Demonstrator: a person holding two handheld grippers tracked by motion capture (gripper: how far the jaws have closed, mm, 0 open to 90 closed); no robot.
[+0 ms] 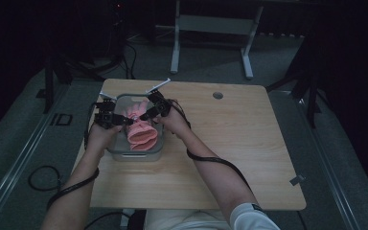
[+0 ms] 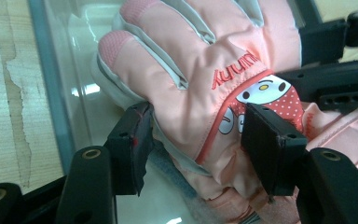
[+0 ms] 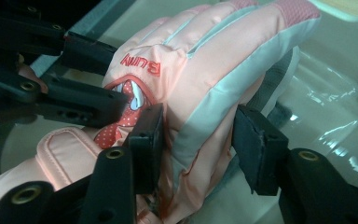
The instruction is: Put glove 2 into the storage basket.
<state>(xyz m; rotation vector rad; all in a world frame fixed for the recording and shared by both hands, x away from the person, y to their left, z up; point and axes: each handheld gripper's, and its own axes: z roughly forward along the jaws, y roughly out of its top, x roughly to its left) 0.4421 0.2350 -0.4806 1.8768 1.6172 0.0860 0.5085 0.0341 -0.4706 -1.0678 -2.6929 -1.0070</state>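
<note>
Two grippers' jaws pinching pink glove [image 1: 140, 125] in clear bin [image 1: 136, 155], wooden table [image 1: 230, 139] around.

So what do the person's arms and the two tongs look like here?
Both forearms are bare; a white short sleeve shows on the right arm. The left tongs and right tongs are black, with flat rectangular pads and brass-ringed bolt holes. A black cable trails along each forearm.

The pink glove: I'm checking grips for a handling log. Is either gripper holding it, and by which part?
Both jaw pairs straddle the pink glove at its palm near the cuff, left gripper and right gripper on opposite edges; firm clamping cannot be told.
</note>
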